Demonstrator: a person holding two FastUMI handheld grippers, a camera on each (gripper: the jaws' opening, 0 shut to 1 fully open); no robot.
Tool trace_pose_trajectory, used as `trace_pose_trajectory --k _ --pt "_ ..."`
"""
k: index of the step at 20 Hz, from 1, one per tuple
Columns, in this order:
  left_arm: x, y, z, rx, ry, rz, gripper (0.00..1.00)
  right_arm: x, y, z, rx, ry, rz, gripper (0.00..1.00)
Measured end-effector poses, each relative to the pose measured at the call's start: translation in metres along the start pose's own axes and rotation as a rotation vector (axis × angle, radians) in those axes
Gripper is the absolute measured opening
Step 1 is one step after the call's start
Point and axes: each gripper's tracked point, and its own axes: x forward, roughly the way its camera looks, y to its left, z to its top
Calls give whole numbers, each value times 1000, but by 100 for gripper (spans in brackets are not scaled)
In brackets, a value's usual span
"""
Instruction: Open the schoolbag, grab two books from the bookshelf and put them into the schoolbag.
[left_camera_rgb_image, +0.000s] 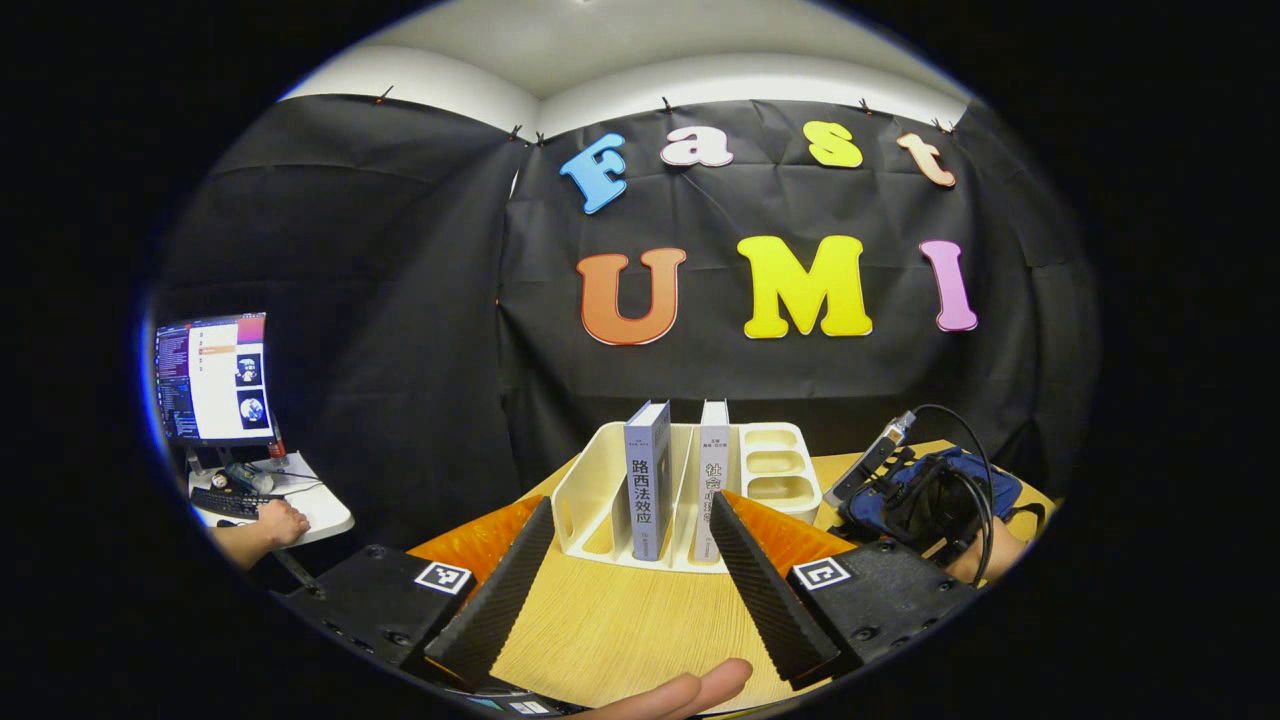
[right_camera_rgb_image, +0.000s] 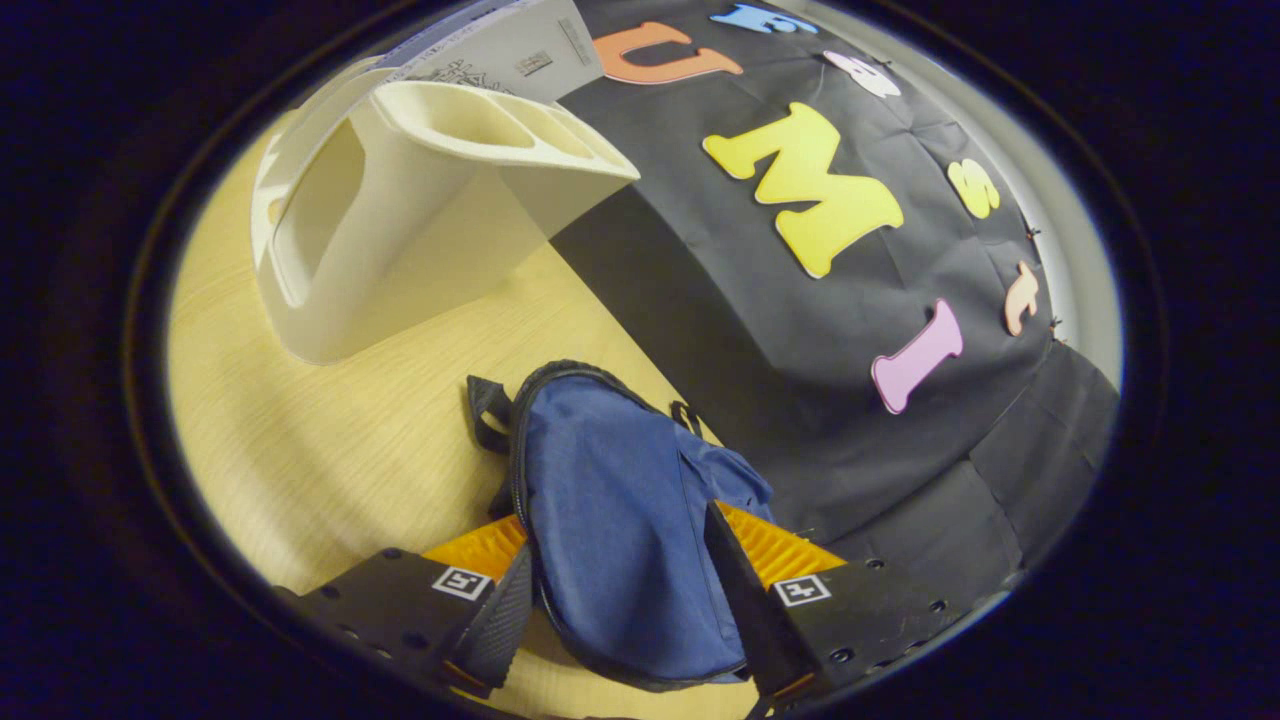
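Left gripper view: left gripper (left_camera_rgb_image: 632, 540) spread wide, facing two upright books (left_camera_rgb_image: 648, 478) in the bookshelf (left_camera_rgb_image: 600, 490).
Right gripper view: right gripper (right_camera_rgb_image: 620, 575) fingers straddle the schoolbag (right_camera_rgb_image: 620, 520); grip unclear.

Left gripper (left_camera_rgb_image: 630, 550) fingers spread wide; right gripper (right_camera_rgb_image: 620, 590) fingers apart, tilted downward.

Black cloth (left_camera_rgb_image: 400, 300) drapes the booth walls under a white ceiling (left_camera_rgb_image: 640, 50). A pale wooden table (left_camera_rgb_image: 620, 630) stands in front. A lit monitor (left_camera_rgb_image: 212, 378) sits on a small side desk (left_camera_rgb_image: 320, 510).
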Motion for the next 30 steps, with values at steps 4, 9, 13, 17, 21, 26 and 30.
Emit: trace_pose_trajectory --k 4,9,13,17,21,26,30 --pt "5 2 -3 7 5 2 100 4 4 11 60 -33 49 59" --pt "17 19 -19 -23 63 66 100 8 4 18 17 -72 140 15" --pt "29 20 -23 -11 80 76 100 6 3 19 100 -70 239 10" --pt "49 24 -20 0 121 82 100 11 -8 27 163 -81 305 7" --pt "82 22 0 15 121 74 100 12 -22 31 219 -56 409 7" --pt "126 -9 24 1 136 -28 100 21 -64 40 308 -57 487 7" --pt "154 -34 49 -3 135 -98 100 33 -107 40 370 -67 484 6"
